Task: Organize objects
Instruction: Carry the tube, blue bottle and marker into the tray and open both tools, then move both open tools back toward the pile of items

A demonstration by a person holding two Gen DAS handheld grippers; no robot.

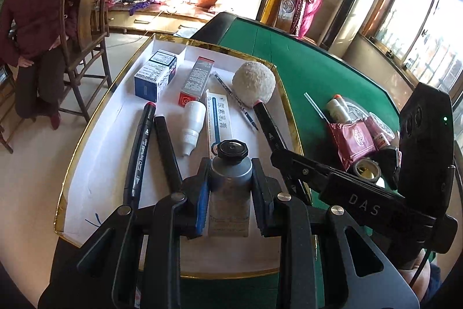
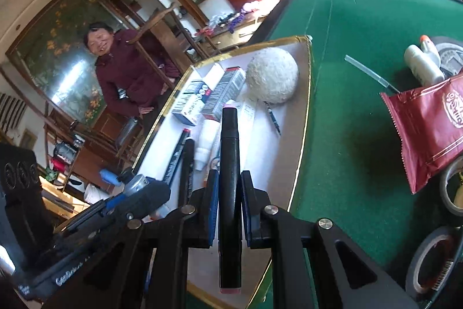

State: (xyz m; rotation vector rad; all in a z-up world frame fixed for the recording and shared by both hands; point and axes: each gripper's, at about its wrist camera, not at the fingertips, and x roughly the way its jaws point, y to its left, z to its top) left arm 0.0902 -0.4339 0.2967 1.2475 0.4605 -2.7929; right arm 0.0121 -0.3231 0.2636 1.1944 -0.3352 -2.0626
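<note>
Two items in hand over white gold-rimmed tray (image 1: 95,181) on green surface (image 1: 312,77).

Largest, ahead and right of left gripper (image 1: 230,187): fluffy white ball (image 1: 254,83), in far right corner of tray. Judged soft, light, compressible; prone to roll; best pinched across middle.

Blue-white carton (image 1: 156,74) and grey carton (image 1: 195,81), far ahead-left. Stiff card, flat faces; easy across short sides.

Silver tube (image 1: 230,173) with black cap, clamped between left gripper pads at shoulder just under cap. Metal-looking body judged dentable; hold at stiff shoulder sound, lower flat part likely to squash.

Black marker (image 2: 230,184), pink-ended, clamped along its length in right gripper (image 2: 228,210), jaws nearly together. Rigid, smooth, round; could swivel or slip if gripped off-centre.

Loose black marker (image 1: 139,152) with red end, lying left of left gripper in tray. Same handling; mid-barrel best.

White dropper bottle (image 1: 192,129), just ahead, lying flat. Light, slick plastic; body preferred over nozzle.

Thin pen (image 1: 235,102) beside ball. Slender; low profile, hard to pinch off tray floor.
</note>
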